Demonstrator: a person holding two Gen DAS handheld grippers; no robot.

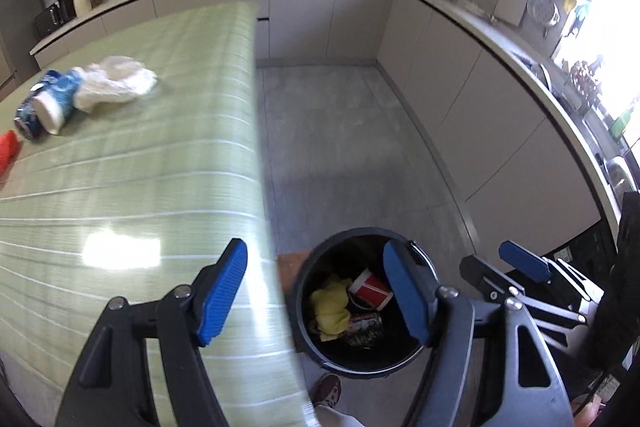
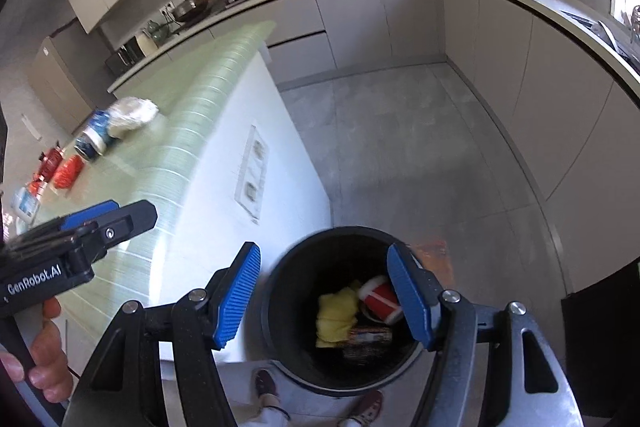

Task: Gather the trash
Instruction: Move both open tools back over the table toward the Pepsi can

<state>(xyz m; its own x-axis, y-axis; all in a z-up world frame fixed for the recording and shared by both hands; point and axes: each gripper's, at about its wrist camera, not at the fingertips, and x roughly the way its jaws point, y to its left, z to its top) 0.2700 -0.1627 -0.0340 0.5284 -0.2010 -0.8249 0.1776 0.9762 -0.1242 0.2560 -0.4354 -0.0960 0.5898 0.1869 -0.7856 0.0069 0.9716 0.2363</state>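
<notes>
Both left gripper and right gripper spread, nothing between them, over black trash bin at 6 o'clock holding red cup and yellow cloth; white bag, blue can on tabletop at 10 o'clock.

The left gripper hangs with its blue pads apart and nothing between them, over the near edge of a green striped table and a black bin on the grey floor. Inside the bin lie a red cup, a yellow cloth and a crushed can. Far left on the table sit a white plastic bag and a blue can, while the right gripper shows at right.
</notes>
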